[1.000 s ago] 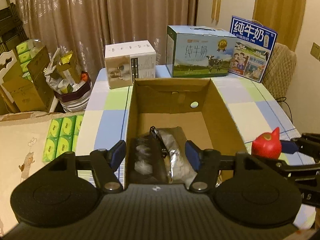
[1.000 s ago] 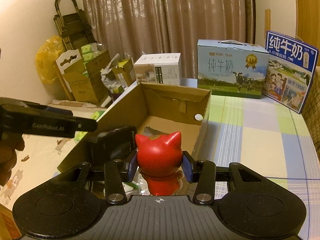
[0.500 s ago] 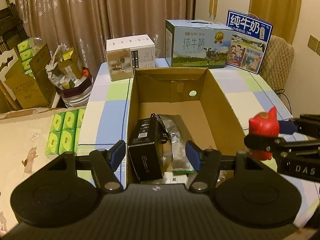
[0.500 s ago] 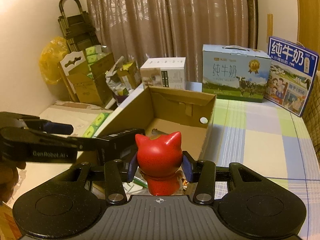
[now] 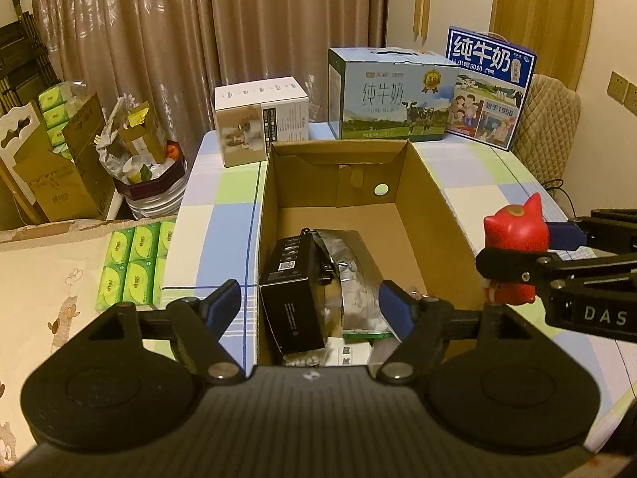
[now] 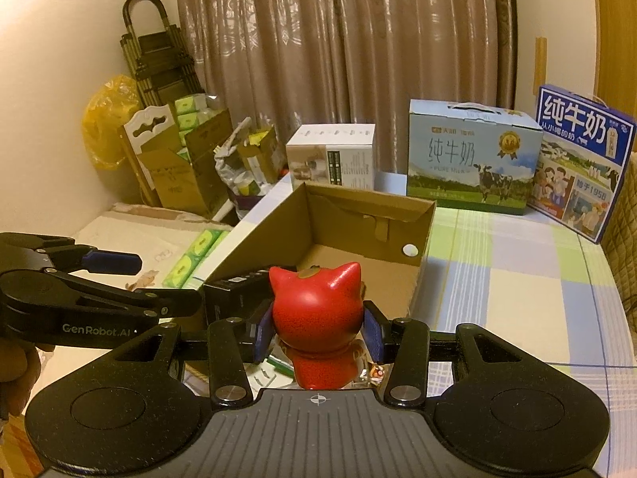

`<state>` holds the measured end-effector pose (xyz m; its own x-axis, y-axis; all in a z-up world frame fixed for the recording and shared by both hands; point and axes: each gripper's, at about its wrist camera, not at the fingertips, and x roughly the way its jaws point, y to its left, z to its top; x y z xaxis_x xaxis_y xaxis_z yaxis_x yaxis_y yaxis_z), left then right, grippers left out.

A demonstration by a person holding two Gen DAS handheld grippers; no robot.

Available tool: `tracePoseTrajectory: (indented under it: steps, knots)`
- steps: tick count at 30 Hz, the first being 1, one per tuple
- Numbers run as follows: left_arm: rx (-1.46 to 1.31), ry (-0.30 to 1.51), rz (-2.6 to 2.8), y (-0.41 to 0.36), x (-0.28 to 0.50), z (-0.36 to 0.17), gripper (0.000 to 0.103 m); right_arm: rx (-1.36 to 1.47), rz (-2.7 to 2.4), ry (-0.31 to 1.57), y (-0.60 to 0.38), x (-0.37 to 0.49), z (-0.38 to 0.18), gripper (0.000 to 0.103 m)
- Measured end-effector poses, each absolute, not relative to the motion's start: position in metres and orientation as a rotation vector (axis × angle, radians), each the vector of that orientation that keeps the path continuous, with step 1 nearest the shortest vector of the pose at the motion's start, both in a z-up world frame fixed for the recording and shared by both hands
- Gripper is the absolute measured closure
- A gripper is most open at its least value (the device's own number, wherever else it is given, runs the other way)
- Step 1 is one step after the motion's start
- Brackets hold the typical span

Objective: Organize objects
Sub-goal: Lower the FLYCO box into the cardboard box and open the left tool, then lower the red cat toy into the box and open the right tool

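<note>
An open cardboard box (image 5: 438,199) sits on the checked table. A black box (image 5: 292,286) leans at its near left beside a silver pouch (image 5: 350,263). My left gripper (image 5: 310,306) hovers over the box's near end. Its jaws are opening and the pads stand clear of the black box on both sides. My right gripper (image 6: 316,332) is shut on a red cat figurine (image 6: 316,310), held in the air above the box's near right corner. From the left wrist view the figurine (image 5: 513,235) and right gripper (image 5: 523,247) show at the right. The left gripper (image 6: 165,283) appears at the left of the right wrist view.
Two milk cartons (image 5: 392,93) (image 5: 489,87) and a white box (image 5: 260,119) stand along the table's far edge. A padded chair (image 5: 549,127) is at the right. Green tissue packs (image 5: 133,263), a full bin (image 5: 151,187) and cartons are at the left.
The left gripper drew back and up out of the cardboard box, leaving the black box inside, and its jaws widened. The right gripper rose slightly with the red figurine.
</note>
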<state>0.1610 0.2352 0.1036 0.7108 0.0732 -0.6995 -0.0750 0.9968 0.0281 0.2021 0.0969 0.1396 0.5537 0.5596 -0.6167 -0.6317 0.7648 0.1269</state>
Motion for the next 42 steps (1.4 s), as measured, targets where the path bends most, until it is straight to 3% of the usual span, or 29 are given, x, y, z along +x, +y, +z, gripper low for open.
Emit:
tracePoseTrajectory:
  steps: [16, 34, 37, 42]
  knots:
    - [0.023, 0.775, 0.077, 0.24, 0.165, 0.097, 0.005, -0.089, 0.678, 0.733, 0.097, 0.222, 0.125, 0.06]
    - [0.031, 0.794, 0.071, 0.243, 0.171, 0.079, 0.001, -0.059, 0.667, 0.734, 0.108, 0.239, 0.113, 0.06]
    - [0.029, 0.794, 0.07, 0.244, 0.172, 0.078, 0.001, -0.029, 0.664, 0.709, 0.106, 0.24, 0.118, 0.044]
    - [0.029, 0.79, 0.075, 0.245, 0.17, 0.078, 0.001, 0.003, 0.639, 0.694, 0.093, 0.237, 0.124, 0.039]
